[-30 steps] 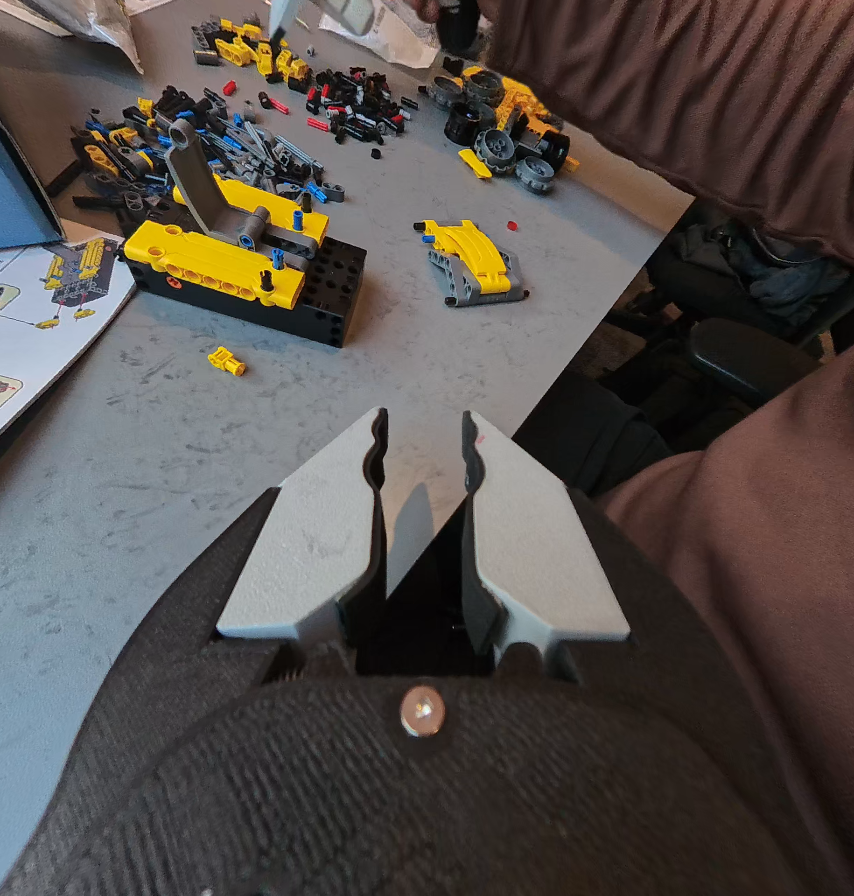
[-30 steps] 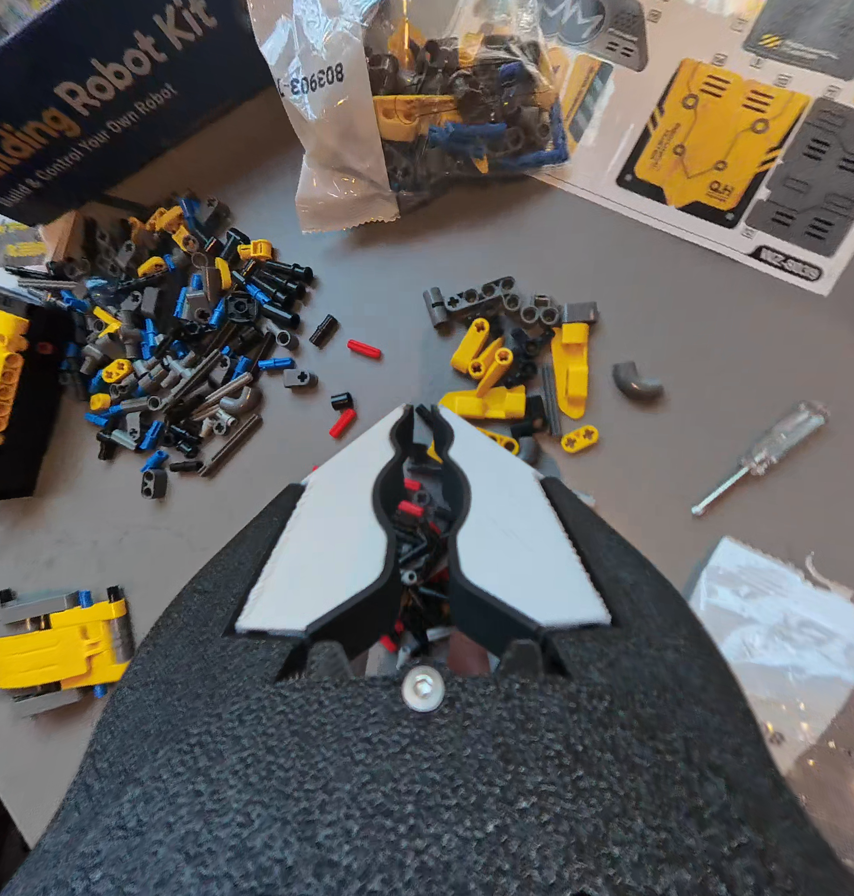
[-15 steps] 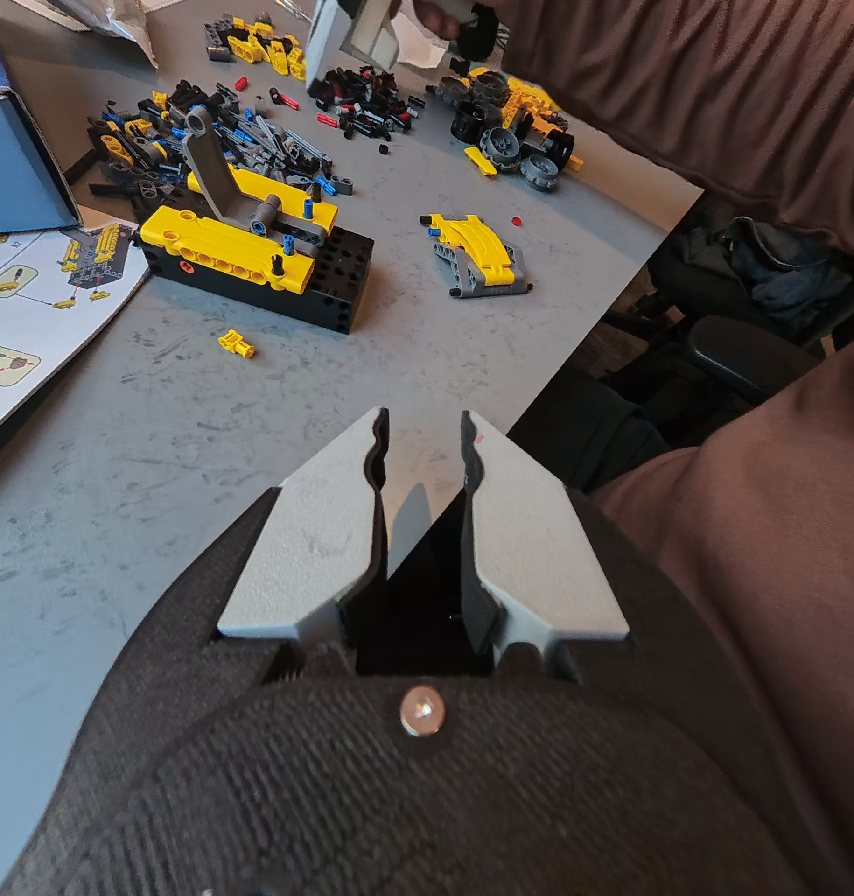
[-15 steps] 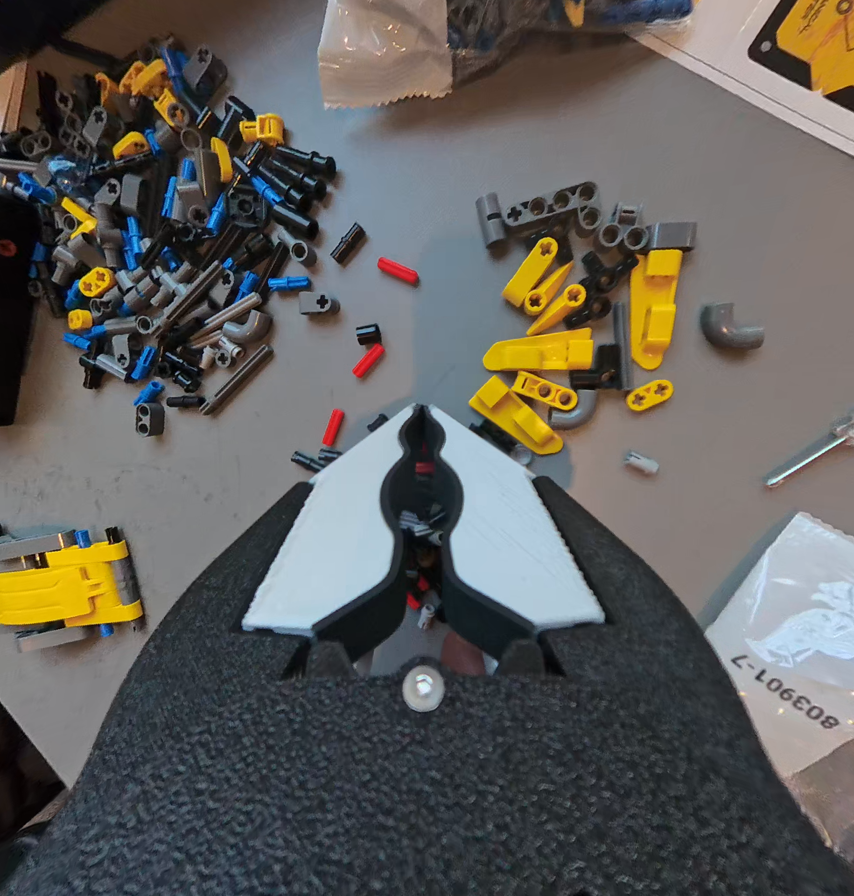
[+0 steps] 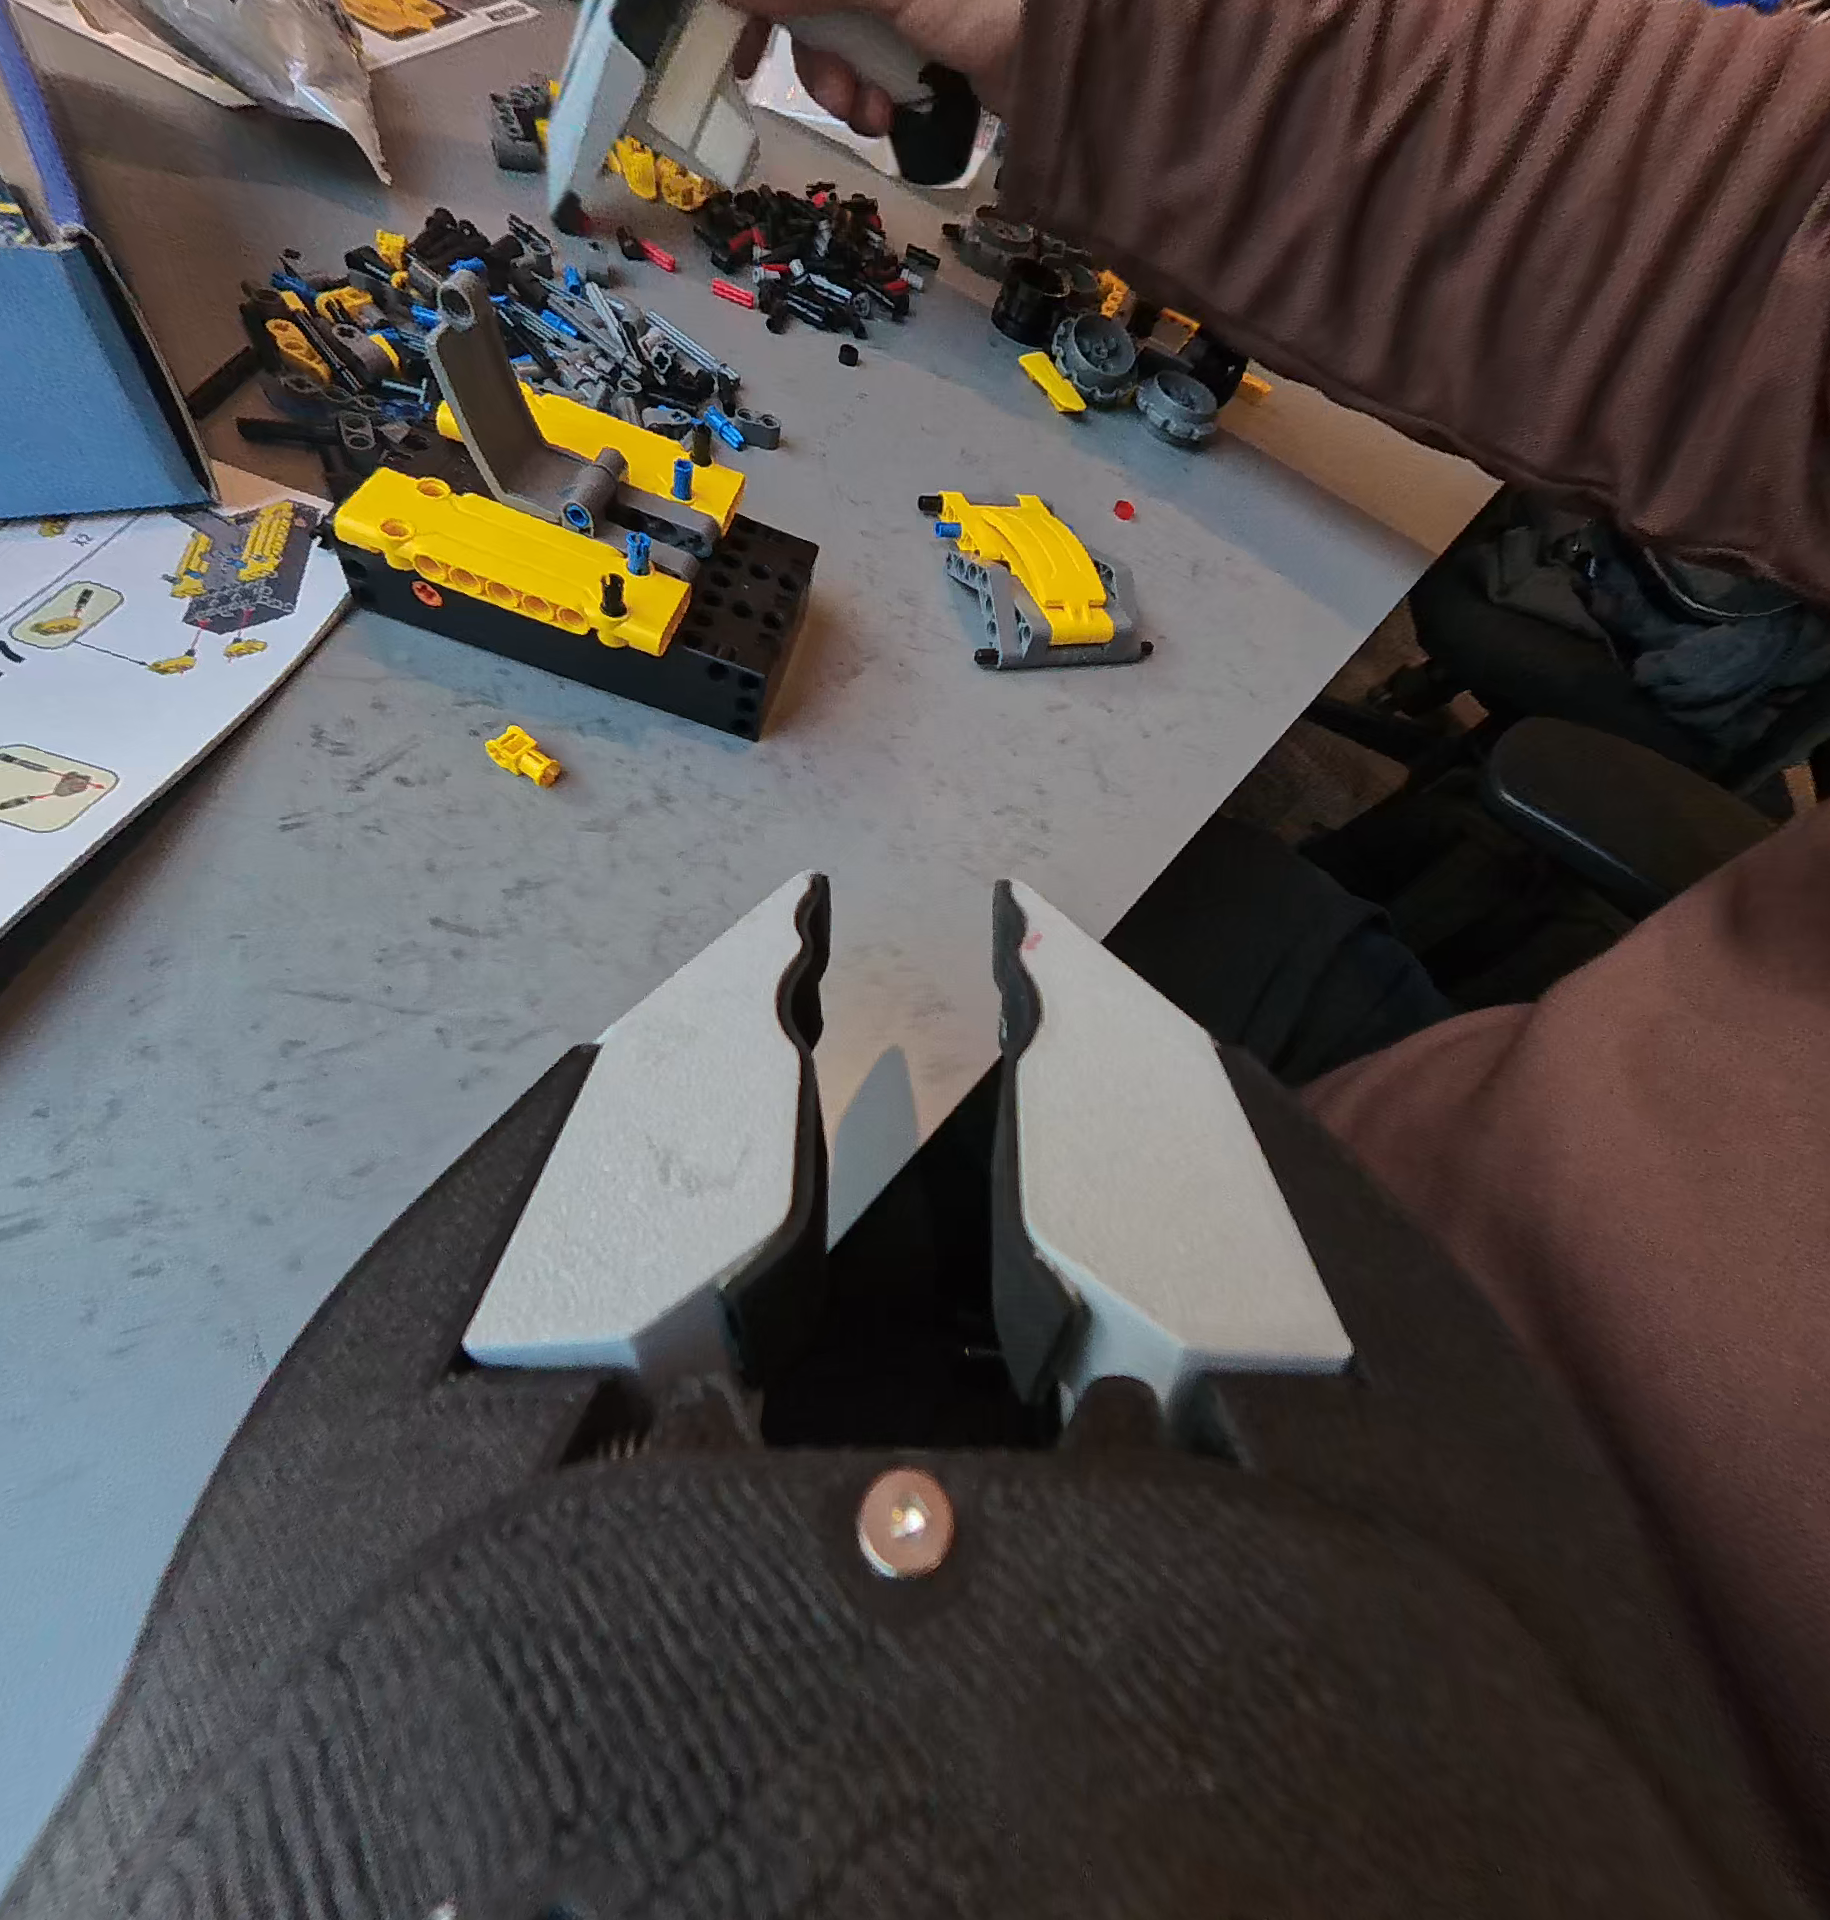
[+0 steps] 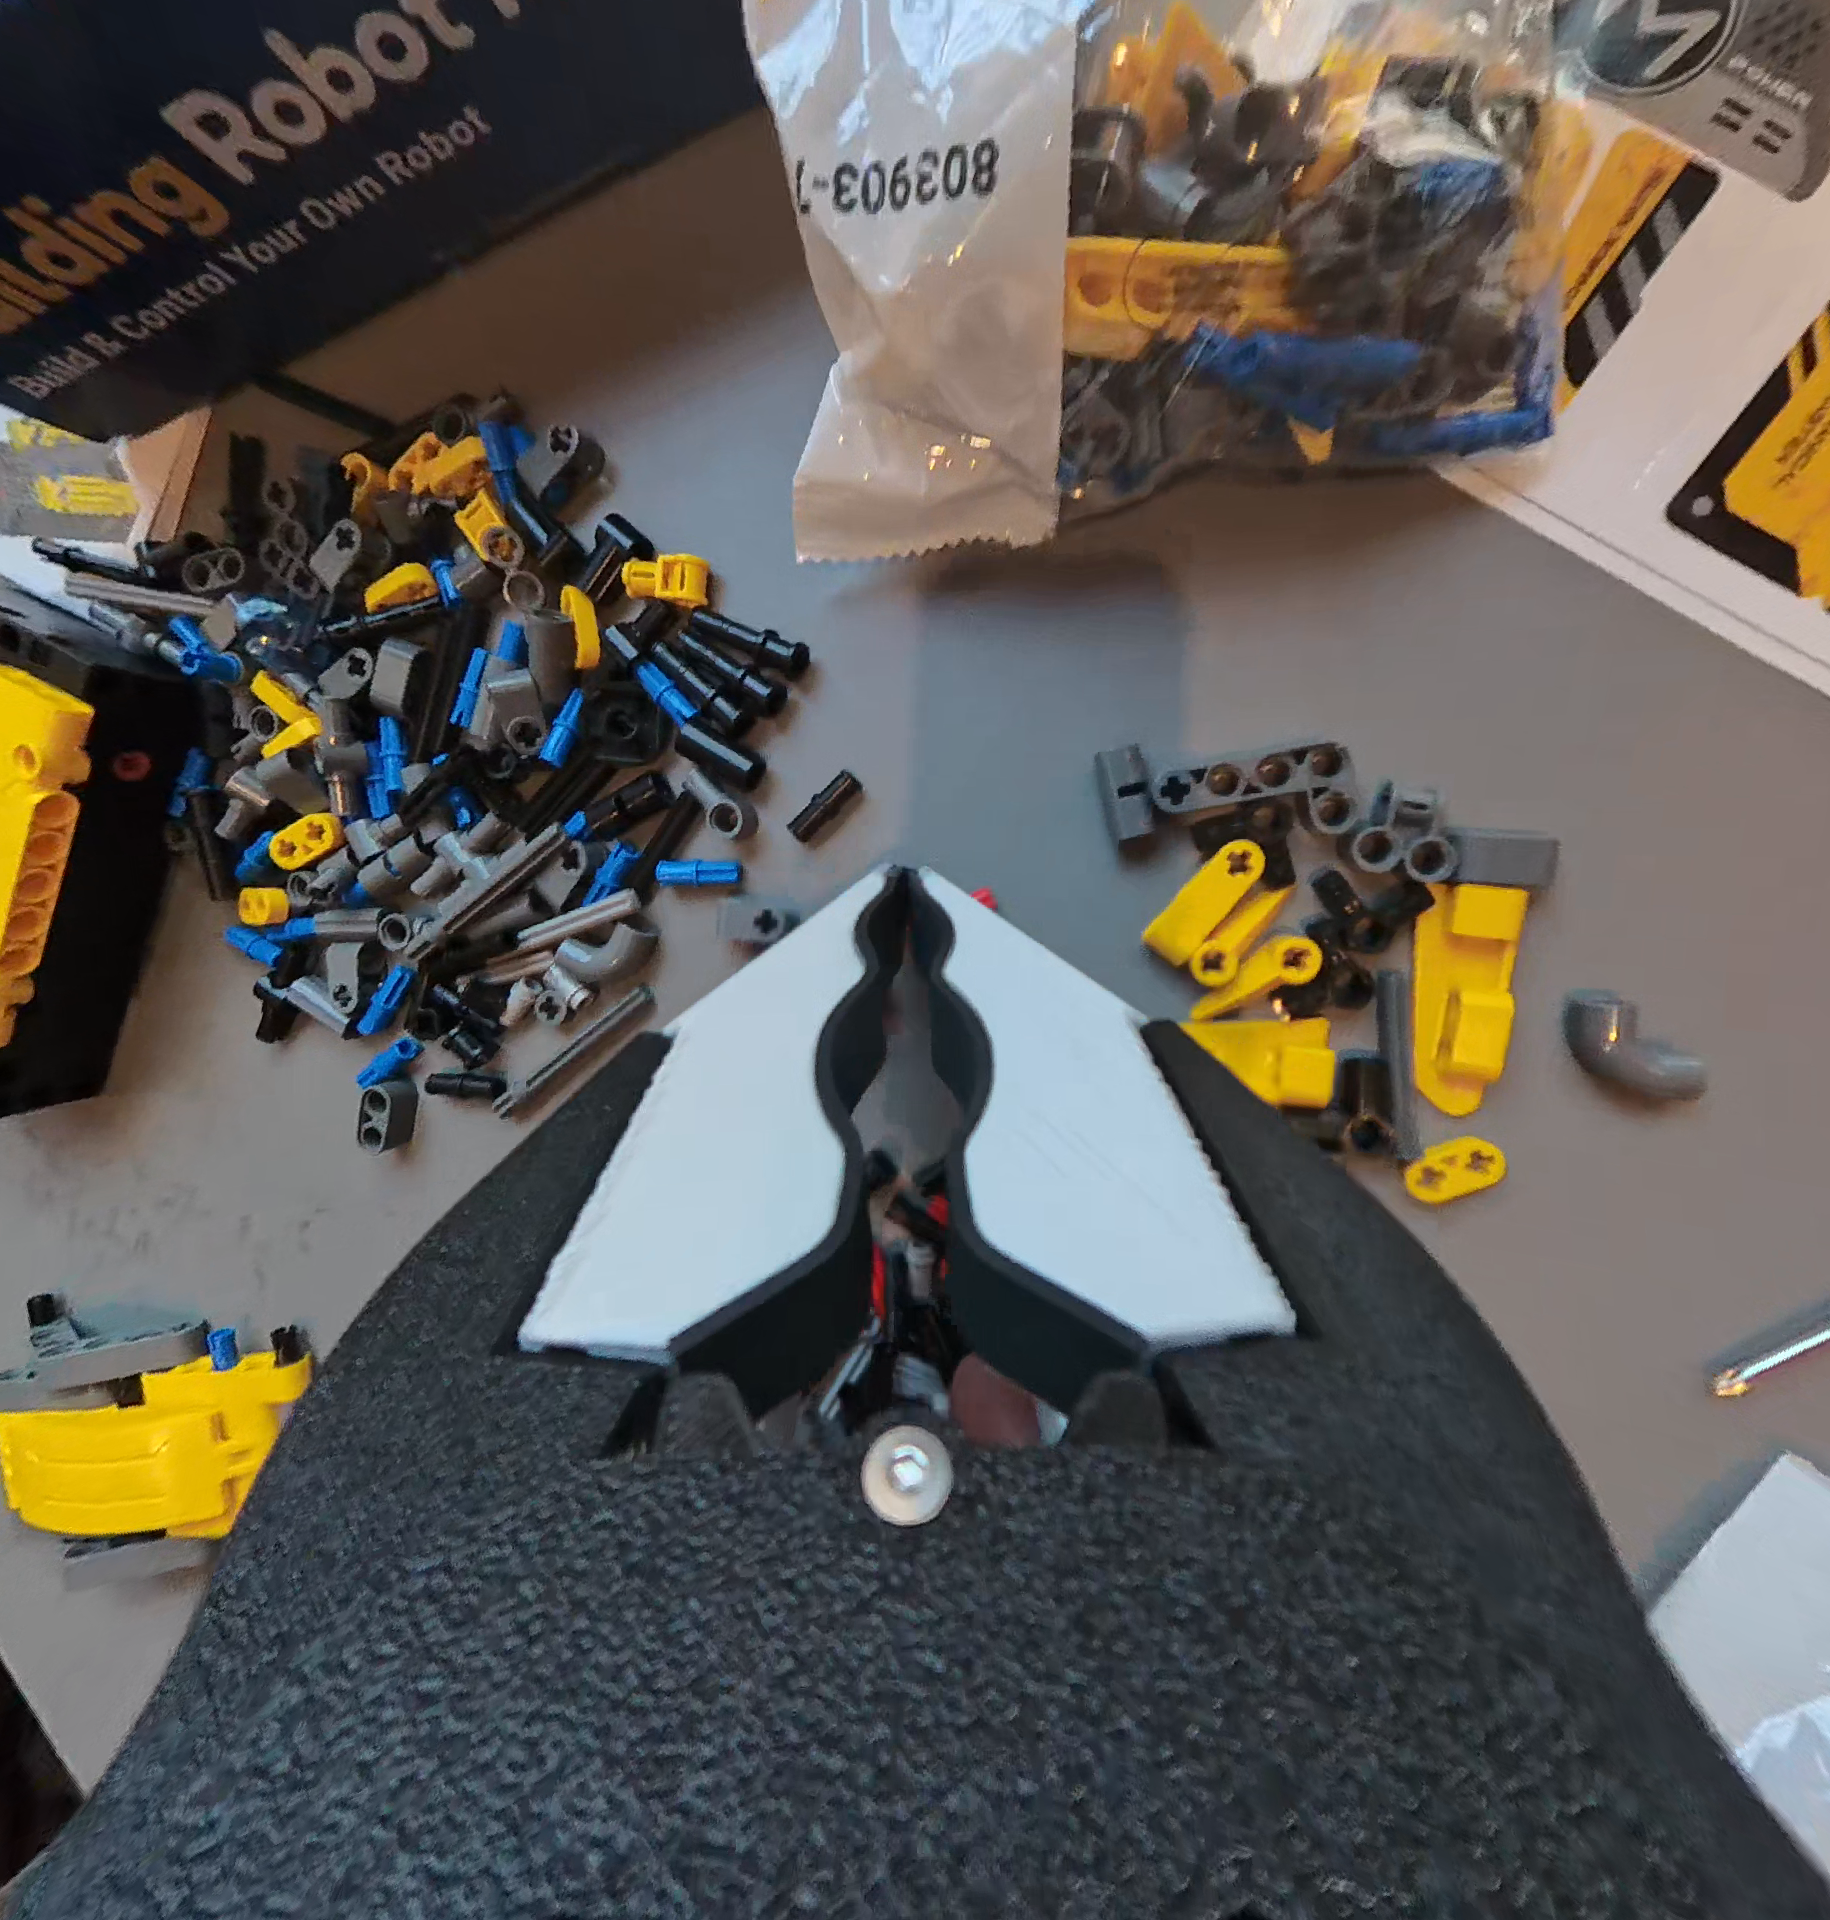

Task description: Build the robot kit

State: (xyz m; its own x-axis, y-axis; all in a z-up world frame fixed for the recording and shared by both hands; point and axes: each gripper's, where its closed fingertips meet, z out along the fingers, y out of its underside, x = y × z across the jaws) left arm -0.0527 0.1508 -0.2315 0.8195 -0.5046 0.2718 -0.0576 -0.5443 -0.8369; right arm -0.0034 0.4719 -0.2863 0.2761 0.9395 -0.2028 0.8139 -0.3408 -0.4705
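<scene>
My left gripper (image 5: 906,894) is open and empty, low over the grey table (image 5: 475,1039) near its front edge. Ahead of it stand a black and yellow block assembly (image 5: 578,582), a small yellow connector (image 5: 521,753) and a yellow-grey curved sub-assembly (image 5: 1036,582). My right gripper (image 6: 906,878) is shut, its tips between a mixed pile of pins and axles (image 6: 454,790) and a group of yellow and grey parts (image 6: 1337,966). A red pin (image 6: 984,896) peeks out beside the tips; I cannot tell if it is pinched. The right gripper also shows in the left wrist view (image 5: 575,213).
A bag of parts (image 6: 1202,281), a dark blue box (image 6: 215,156) and a sticker sheet (image 6: 1773,416) lie at the back. A screwdriver (image 6: 1794,1351) and grey elbow (image 6: 1628,1044) lie right. An instruction booklet (image 5: 80,665), wheels (image 5: 1108,343), a brown sleeve (image 5: 1462,260) and a chair armrest (image 5: 1617,810) are nearby. About 35 cm separates my left fingertips from my right. My right tips are about 25 cm from the small yellow connector (image 5: 521,753), my left tips only 9 cm.
My right gripper moved forward from over the black and red pins to the gap between the two piles, and its small tip gap closed. My left gripper stayed open and barely shifted.
</scene>
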